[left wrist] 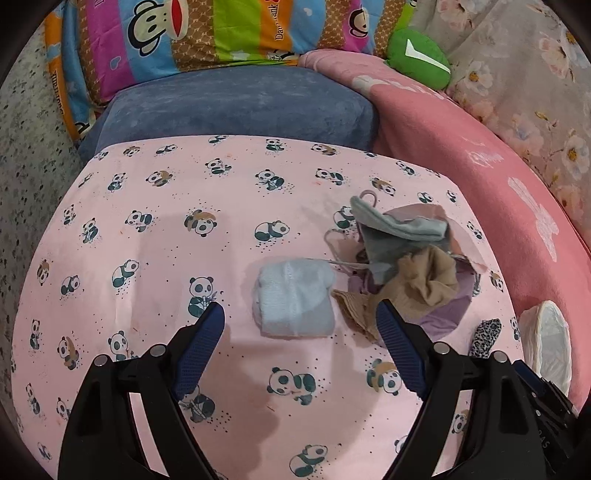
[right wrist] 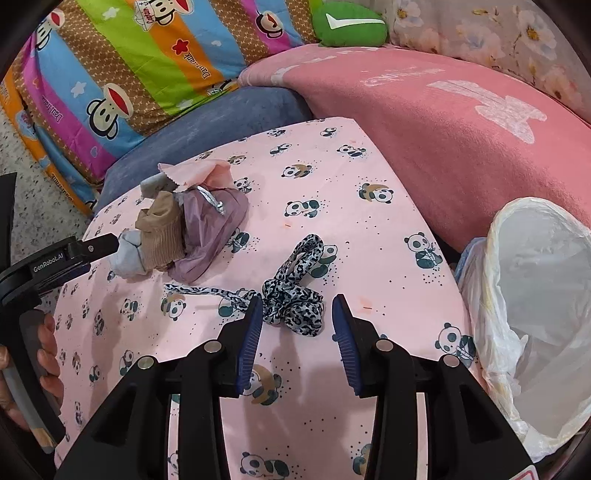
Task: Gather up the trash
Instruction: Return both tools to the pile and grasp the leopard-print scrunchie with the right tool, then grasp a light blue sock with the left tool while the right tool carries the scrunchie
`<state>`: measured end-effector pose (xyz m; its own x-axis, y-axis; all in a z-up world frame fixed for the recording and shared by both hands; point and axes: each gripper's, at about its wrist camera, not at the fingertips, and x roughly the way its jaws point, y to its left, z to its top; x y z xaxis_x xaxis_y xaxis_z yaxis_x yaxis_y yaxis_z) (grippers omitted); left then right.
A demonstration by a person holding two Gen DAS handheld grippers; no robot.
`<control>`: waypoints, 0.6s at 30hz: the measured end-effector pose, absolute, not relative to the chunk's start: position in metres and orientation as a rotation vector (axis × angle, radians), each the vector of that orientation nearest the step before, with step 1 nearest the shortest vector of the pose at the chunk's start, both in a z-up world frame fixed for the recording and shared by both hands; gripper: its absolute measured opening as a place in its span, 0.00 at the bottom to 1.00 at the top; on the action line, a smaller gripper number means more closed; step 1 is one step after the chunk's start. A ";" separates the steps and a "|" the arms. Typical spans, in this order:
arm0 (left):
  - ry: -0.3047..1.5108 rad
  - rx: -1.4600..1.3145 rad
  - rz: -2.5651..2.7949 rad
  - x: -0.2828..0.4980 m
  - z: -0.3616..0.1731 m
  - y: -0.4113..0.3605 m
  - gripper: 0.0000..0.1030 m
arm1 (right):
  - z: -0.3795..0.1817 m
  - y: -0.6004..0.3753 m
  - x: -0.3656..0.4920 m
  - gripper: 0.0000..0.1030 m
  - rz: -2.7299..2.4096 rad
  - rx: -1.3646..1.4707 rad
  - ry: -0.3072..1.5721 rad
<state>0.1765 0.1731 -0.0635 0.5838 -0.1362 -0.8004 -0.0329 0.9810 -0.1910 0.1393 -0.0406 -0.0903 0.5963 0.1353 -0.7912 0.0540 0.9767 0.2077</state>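
Observation:
On a pink panda-print cloth (left wrist: 166,258) lies a folded pale blue cloth (left wrist: 293,297). My left gripper (left wrist: 301,319) is open, its fingers on either side of it, just short of it. Beside it is a heap of rags (left wrist: 410,266): grey, tan and mauve pieces. The heap also shows in the right wrist view (right wrist: 184,229). A leopard-print ribbon (right wrist: 291,299) lies in front of my right gripper (right wrist: 297,314), which is open with the ribbon's knot between its fingertips. A bin lined with a white bag (right wrist: 535,295) stands at the right edge.
Behind the cloth are a blue cushion (left wrist: 240,107), a striped monkey-print pillow (left wrist: 207,33), a pink blanket (right wrist: 443,122) and a green plush (left wrist: 417,55). The left gripper's body (right wrist: 55,262) shows at the left of the right wrist view.

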 end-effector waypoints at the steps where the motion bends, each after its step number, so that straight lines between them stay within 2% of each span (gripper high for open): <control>1: 0.949 -0.199 -0.062 0.179 -0.066 0.176 0.78 | -0.092 -0.040 0.142 0.39 0.046 0.221 0.936; 7: 0.960 -0.216 -0.081 0.191 -0.076 0.181 0.77 | -0.103 -0.036 0.158 0.39 0.048 0.223 0.960; 12: 0.999 -0.240 -0.122 0.198 -0.088 0.182 0.49 | -0.111 -0.033 0.164 0.34 0.054 0.228 0.978; 18: 0.997 -0.254 -0.137 0.194 -0.087 0.181 0.36 | -0.113 -0.027 0.165 0.18 0.080 0.232 0.984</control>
<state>0.1937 0.1815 -0.0870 0.5375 -0.2295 -0.8114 -0.0021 0.9619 -0.2735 0.1648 -0.0274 -0.1130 0.5531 0.1715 -0.8152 0.0374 0.9725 0.2300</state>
